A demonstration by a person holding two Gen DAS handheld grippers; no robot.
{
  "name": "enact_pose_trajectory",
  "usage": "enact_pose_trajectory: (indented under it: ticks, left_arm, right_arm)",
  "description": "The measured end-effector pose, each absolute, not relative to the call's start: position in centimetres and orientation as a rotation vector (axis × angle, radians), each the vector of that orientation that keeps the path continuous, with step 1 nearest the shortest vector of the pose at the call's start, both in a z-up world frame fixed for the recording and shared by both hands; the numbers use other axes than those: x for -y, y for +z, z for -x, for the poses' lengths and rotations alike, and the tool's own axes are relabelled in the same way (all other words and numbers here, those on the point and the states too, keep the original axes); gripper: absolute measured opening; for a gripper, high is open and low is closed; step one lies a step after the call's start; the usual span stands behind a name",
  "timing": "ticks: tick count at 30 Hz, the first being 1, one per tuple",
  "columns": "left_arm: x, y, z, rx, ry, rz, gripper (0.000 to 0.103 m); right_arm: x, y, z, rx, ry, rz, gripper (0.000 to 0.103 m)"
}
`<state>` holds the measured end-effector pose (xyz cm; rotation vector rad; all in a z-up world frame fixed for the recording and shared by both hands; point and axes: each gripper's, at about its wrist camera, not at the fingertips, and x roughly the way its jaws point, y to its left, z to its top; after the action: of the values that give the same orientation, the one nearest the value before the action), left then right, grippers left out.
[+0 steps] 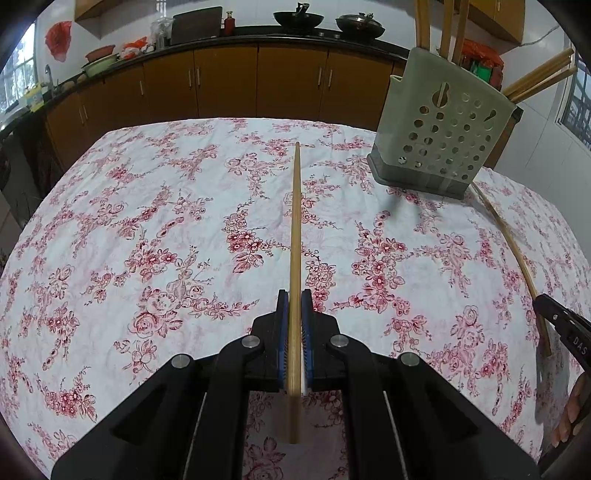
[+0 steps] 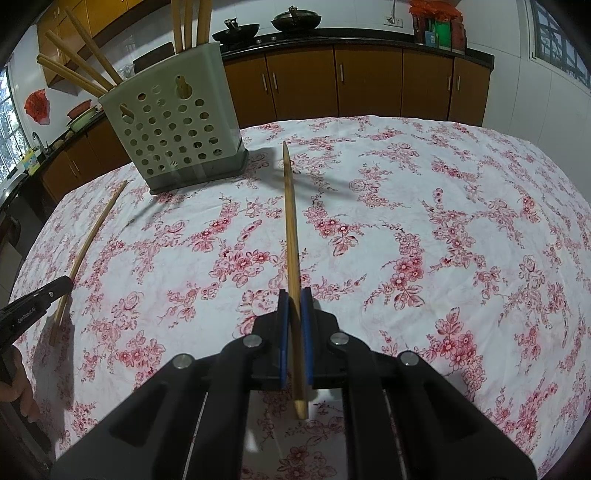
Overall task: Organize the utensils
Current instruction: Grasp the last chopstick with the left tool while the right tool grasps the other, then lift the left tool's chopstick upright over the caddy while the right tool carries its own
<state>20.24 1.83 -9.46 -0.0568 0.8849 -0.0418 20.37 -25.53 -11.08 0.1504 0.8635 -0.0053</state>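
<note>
My left gripper (image 1: 294, 299) is shut on a wooden chopstick (image 1: 295, 229) that points forward above the floral tablecloth. My right gripper (image 2: 294, 297) is shut on another wooden chopstick (image 2: 290, 221), also held above the cloth. A pale green perforated utensil holder (image 1: 439, 129) with several chopsticks standing in it sits at the far right in the left wrist view and at the far left in the right wrist view (image 2: 173, 122). The right gripper's chopstick also shows in the left wrist view (image 1: 513, 251); the left gripper's chopstick shows in the right wrist view (image 2: 92, 236).
The table is covered by a white cloth with red flowers (image 1: 184, 221). Behind it runs a kitchen counter with brown cabinets (image 1: 229, 81), woks (image 1: 299, 18) and bowls. A window (image 2: 554, 37) is at the far right.
</note>
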Motion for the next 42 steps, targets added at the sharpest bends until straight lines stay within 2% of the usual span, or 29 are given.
enact_pose_trajectory:
  ticks: [21, 30, 42]
  left_arm:
    - [-2.7, -5.5, -19.6, -0.791, -0.053, 0.091, 0.008]
    - [-3.4, -0.7, -19.1, -0.654, -0.068, 0.113, 0.008]
    - [-3.3, 3.2, -19.0, -0.547, -0.085, 0.097, 0.008]
  right_arm:
    - [26.7, -6.6, -19.2, -0.728, -0.007, -0.163, 0.008]
    - [28.1, -1.3, -18.3, -0.548, -0.004, -0.208, 0.008]
    - [28.0, 1.6, -17.9, -0.466, 0.016, -0.211, 0.008]
